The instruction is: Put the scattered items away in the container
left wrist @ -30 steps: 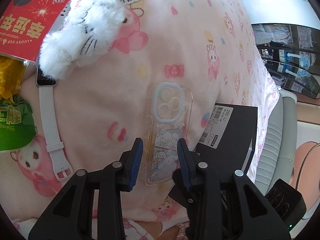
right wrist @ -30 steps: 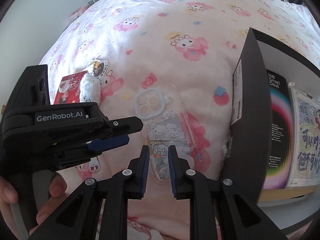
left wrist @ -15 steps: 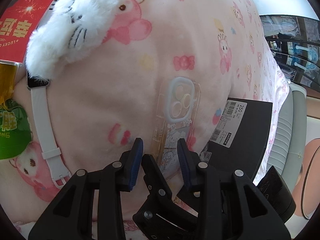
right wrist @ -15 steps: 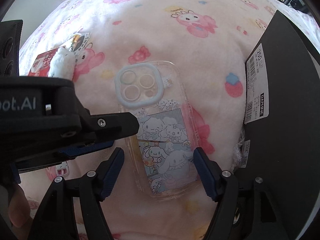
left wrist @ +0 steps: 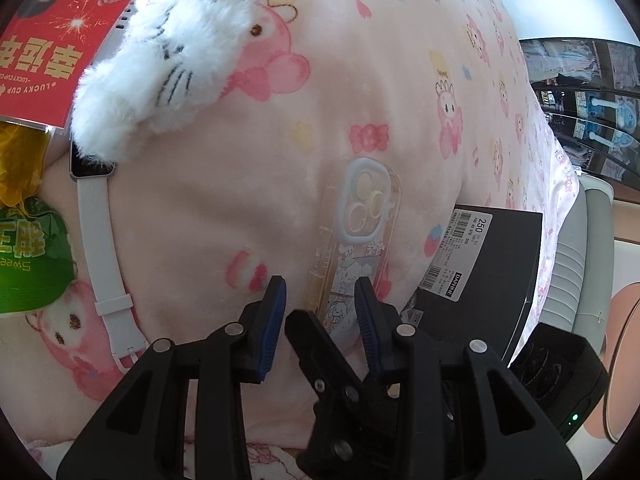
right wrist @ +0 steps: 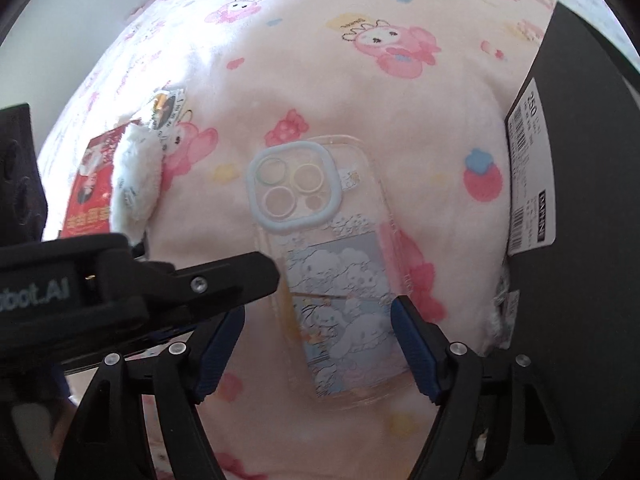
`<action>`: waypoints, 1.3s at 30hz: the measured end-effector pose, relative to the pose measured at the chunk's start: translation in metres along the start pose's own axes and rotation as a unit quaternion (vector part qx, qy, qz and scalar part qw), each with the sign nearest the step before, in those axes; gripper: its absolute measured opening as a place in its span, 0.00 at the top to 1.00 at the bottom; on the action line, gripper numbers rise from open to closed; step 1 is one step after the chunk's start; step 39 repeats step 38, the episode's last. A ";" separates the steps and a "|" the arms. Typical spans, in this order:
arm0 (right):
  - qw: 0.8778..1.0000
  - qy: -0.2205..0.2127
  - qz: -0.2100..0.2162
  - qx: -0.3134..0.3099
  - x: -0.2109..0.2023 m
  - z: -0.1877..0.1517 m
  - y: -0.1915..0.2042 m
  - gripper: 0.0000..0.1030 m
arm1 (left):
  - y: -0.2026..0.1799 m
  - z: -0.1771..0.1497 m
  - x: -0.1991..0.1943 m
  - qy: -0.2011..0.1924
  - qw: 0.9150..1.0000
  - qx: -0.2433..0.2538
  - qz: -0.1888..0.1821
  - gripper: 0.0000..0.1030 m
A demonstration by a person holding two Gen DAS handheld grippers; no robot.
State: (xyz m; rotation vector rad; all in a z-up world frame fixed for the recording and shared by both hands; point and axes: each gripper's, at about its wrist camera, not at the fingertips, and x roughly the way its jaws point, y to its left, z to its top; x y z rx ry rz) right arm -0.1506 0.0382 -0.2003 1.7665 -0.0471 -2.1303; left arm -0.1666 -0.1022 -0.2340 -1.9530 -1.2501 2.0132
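the right gripper (right wrist: 318, 340) has just been opening its jaws, and they now stand wide on either side of the lower half of the clear phone case (right wrist: 324, 264), without pressing on it. the case lies flat, camera ring away from the gripper, on a pink fleece blanket (right wrist: 360, 112) printed with cartoon rabbits, just beside the black box (right wrist: 580, 200) that looks like the container. the left gripper (left wrist: 320, 304) hovers over the same end of the case with its jaws partly open and empty; one finger (left wrist: 316, 344) of the right gripper shows between them.

to do this step well, i judge that the right jaws should sink until the pads bracket the long edges of the case, then close squarely; the case is thin and slick, and the soft blanket may let it tip or slide. the left gripper sits close, so it likely needs to stay clear.

the surface seems to be a bed, soft and mounded. a white plush toy (left wrist: 168, 52), a white-strapped watch (left wrist: 100, 240), a red packet (left wrist: 44, 48) and a green packet (left wrist: 28, 256) lie well apart from the case. shop-like shelving (left wrist: 580, 100) shows beyond the bed.
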 end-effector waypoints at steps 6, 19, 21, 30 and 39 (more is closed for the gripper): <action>0.998 0.016 0.057 0.024 -0.011 -0.011 -0.003 0.36 | 0.001 0.000 -0.001 0.000 1.000 -0.006 -0.005 0.64; 0.994 -0.013 -0.098 -0.038 0.004 0.002 0.001 0.32 | -0.003 0.004 0.017 0.033 0.999 0.004 0.011 0.64; 0.997 0.006 -0.072 -0.027 0.012 0.006 -0.007 0.29 | -0.002 0.006 0.019 0.036 0.999 -0.002 0.011 0.61; 1.000 0.021 0.011 0.012 0.017 0.002 -0.019 0.23 | -0.005 0.008 0.023 0.036 0.999 0.010 0.012 0.53; 0.991 0.039 0.100 0.075 0.003 -0.010 -0.031 0.32 | -0.020 0.005 0.000 0.000 0.998 0.056 -0.008 0.41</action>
